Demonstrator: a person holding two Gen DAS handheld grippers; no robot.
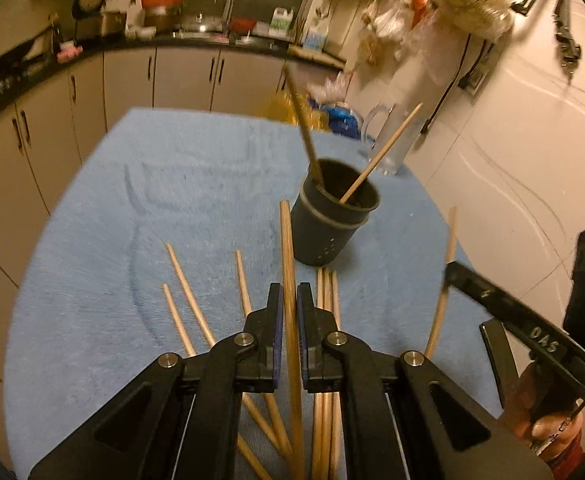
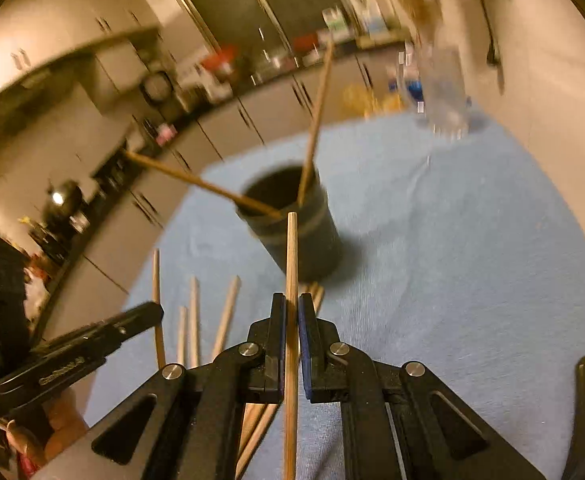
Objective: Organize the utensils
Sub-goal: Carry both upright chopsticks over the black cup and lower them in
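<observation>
Chopsticks [image 1: 184,280] are spread on the blue cloth [image 1: 132,208] near the dark cup [image 1: 332,220], two are stood in the cup, and one is held tight in the closed jaws of each gripper, left [image 1: 290,300] and right [image 2: 292,312].

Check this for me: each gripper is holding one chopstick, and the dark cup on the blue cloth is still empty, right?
Not quite. The dark cup is not empty: two chopsticks already lean inside it, clear in the left wrist view. The rest holds: the left gripper and the right gripper each hold one chopstick, and the cup stands on the blue cloth.
</observation>
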